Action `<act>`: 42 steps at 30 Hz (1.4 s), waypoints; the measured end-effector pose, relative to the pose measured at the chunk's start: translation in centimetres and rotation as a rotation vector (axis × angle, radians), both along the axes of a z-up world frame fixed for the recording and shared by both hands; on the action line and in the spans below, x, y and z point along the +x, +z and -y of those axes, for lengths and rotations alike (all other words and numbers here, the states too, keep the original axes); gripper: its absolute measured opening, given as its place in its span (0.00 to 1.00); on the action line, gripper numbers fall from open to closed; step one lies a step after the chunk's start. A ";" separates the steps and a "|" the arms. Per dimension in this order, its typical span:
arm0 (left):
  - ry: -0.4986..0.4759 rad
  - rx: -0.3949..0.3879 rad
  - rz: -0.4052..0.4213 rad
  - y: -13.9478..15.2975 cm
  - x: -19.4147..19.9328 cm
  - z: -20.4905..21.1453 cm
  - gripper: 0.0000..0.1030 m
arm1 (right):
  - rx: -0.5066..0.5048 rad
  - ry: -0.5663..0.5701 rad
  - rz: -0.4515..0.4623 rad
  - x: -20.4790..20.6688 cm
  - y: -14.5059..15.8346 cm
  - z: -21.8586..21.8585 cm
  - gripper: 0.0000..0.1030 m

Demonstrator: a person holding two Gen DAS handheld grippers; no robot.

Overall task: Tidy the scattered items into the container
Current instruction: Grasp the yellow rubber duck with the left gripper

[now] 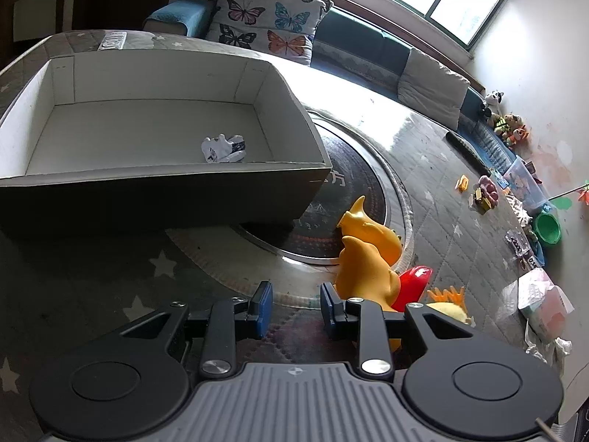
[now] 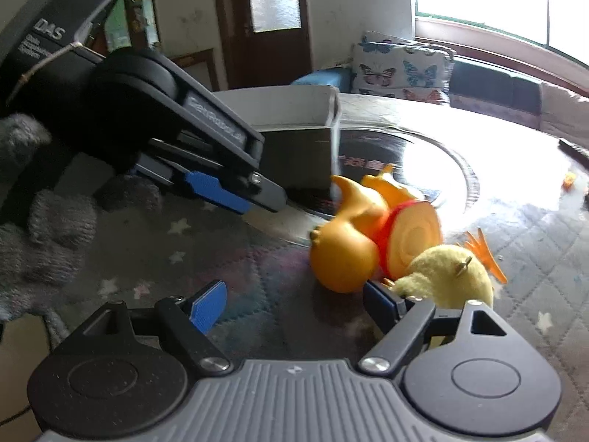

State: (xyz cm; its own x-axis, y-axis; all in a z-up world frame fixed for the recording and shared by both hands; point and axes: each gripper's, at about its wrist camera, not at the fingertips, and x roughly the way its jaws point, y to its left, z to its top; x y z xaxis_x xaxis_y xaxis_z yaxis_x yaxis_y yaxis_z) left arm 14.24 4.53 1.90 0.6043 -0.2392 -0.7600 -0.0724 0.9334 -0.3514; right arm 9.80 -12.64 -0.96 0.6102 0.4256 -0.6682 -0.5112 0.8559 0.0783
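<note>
An open white cardboard box [image 1: 110, 73] stands on the table, with a crumpled paper scrap [image 1: 223, 148] inside; the box also shows in the right wrist view [image 2: 294, 110]. An orange and red plastic toy [image 1: 368, 254] lies on the table right of the box, with a yellow plush chick [image 1: 449, 307] beside it. My left gripper [image 1: 296, 309] is open and empty, its right finger next to the orange toy. My right gripper [image 2: 294, 305] is open and empty, just in front of the orange toy [image 2: 349, 246] and the chick [image 2: 449, 272]. The left gripper [image 2: 235, 195] shows above it.
A round turntable [image 1: 349, 199] sits in the table's middle. Small toys [image 1: 486, 191], a green bowl [image 1: 548, 228], a plastic tub [image 1: 522, 180] and packets [image 1: 541, 294] lie along the right edge. A sofa with butterfly cushions [image 1: 265, 18] is behind.
</note>
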 end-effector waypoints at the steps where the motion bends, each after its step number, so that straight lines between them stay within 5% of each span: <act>1: 0.000 -0.003 0.002 0.1 0.1 0.0 0.30 | -0.001 -0.011 -0.003 0.1 -0.1 0.2 0.81; 27: 0.008 -0.200 0.012 -1.2 5.1 1.1 0.34 | 0.014 -0.049 -0.015 2.2 -0.6 -0.4 0.78; 37: -0.024 -0.220 -0.040 -2.2 6.5 1.5 0.32 | 0.008 -0.085 -0.005 2.2 -0.4 -0.2 0.59; 42: -0.037 -0.231 -0.025 -2.4 6.3 1.5 0.23 | 0.019 -0.109 -0.007 2.1 -0.3 0.2 0.46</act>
State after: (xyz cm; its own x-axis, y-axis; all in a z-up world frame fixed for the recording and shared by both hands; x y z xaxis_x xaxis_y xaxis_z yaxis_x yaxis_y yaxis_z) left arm 20.54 3.06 -0.46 0.5735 -0.4305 -0.6969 -0.0511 0.8303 -0.5549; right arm 11.91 -12.84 -1.21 0.6487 0.3695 -0.6654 -0.4147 0.9046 0.0980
